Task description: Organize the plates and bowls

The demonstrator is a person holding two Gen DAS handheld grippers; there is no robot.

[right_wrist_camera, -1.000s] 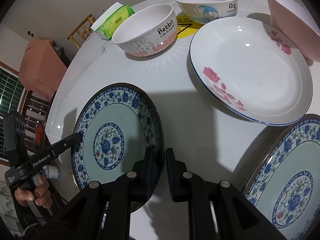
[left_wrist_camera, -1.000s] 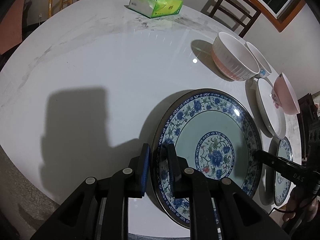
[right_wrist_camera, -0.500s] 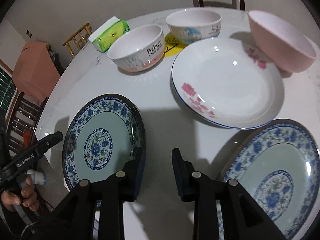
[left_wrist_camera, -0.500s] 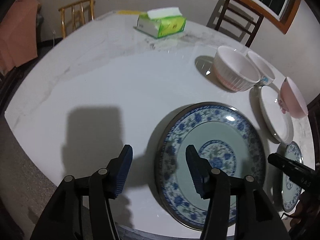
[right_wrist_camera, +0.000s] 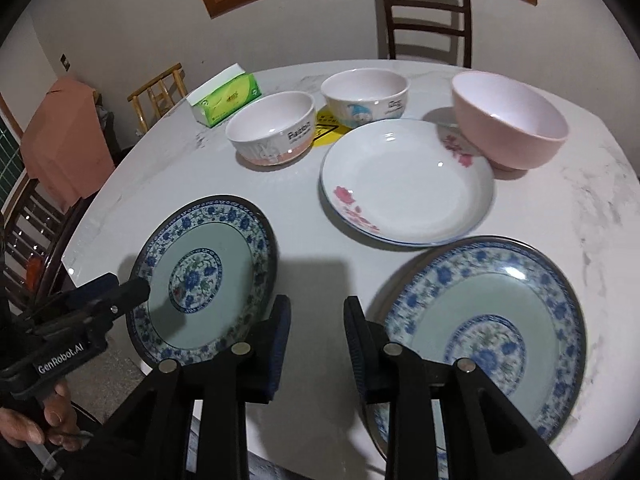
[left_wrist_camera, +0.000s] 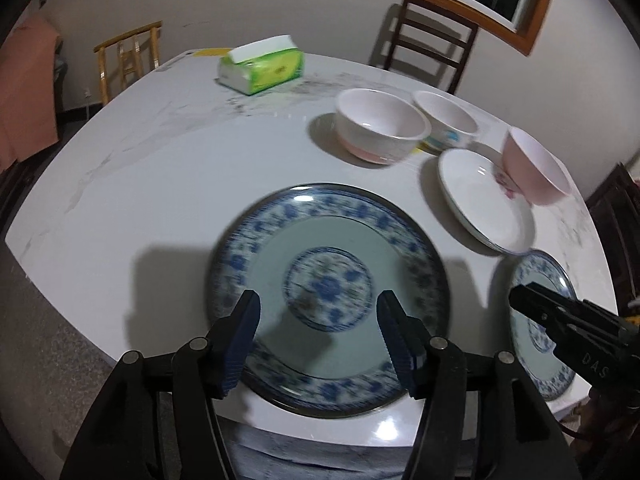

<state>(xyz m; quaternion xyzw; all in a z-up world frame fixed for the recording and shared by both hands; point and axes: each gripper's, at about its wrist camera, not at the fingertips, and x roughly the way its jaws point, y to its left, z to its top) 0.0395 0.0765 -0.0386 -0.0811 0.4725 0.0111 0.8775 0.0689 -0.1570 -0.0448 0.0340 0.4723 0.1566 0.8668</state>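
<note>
The left gripper (left_wrist_camera: 318,338) hangs above the near edge of the round white table (left_wrist_camera: 168,184) with its jaws apart and nothing between them, having just been opening; below it lies a blue-patterned plate (left_wrist_camera: 328,240), flat on the tabletop and somewhat blurred, so I cannot be sure whether its rim overhangs the edge; the right gripper (right_wrist_camera: 316,330) has its jaws a little apart, empty, over bare table between that plate (right_wrist_camera: 236,248) and a second blue-patterned plate (right_wrist_camera: 500,292); beyond these sits a white plate with pink flowers (right_wrist_camera: 408,184), a pink bowl (right_wrist_camera: 508,120) touching its far rim; two white bowls (right_wrist_camera: 276,132) stand side by side behind, near a green tissue pack (right_wrist_camera: 226,98).
</note>
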